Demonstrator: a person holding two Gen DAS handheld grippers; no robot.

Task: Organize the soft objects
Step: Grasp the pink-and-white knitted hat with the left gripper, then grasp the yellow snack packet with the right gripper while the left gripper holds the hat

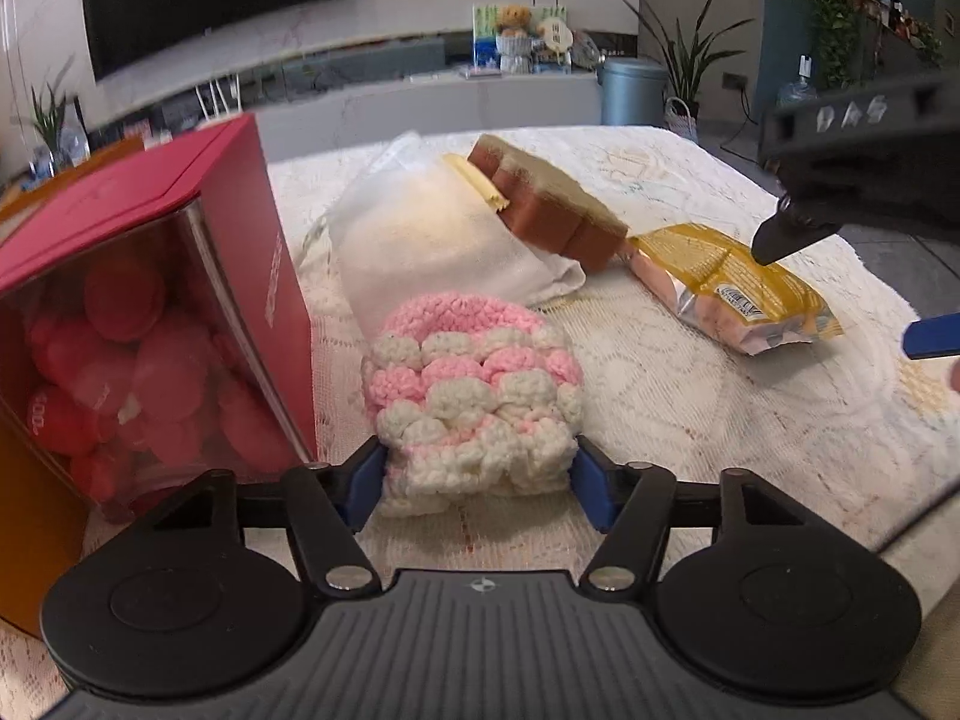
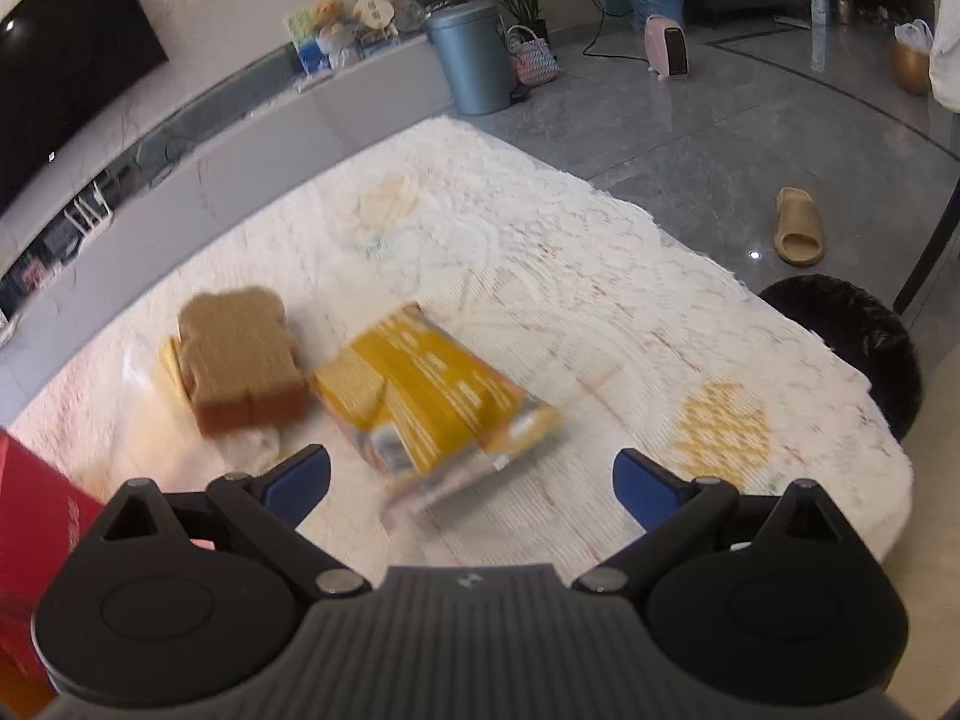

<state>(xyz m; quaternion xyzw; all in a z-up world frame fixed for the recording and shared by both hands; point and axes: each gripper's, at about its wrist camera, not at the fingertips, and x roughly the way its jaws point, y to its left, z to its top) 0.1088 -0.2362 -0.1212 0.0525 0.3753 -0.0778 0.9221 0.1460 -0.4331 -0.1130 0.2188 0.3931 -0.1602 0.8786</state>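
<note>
My left gripper (image 1: 477,468) is shut on a pink and white crocheted piece (image 1: 474,396), its blue pads pressing both sides. Behind it lies a folded white towel (image 1: 432,240) with a brown bread-shaped sponge (image 1: 546,204) leaning on it. A yellow snack packet (image 1: 732,288) lies to the right. In the right wrist view my right gripper (image 2: 471,480) is open and empty, hovering just above the yellow packet (image 2: 432,402), with the sponge (image 2: 240,354) to its left. The right gripper also shows in the left wrist view (image 1: 840,228) at the far right.
A red box (image 1: 150,300) with a clear window, holding pink round soft items, stands at the left, next to an orange box (image 1: 30,510). A white lace cloth (image 2: 570,276) covers the table. A black stool (image 2: 852,336) stands off the table's right edge.
</note>
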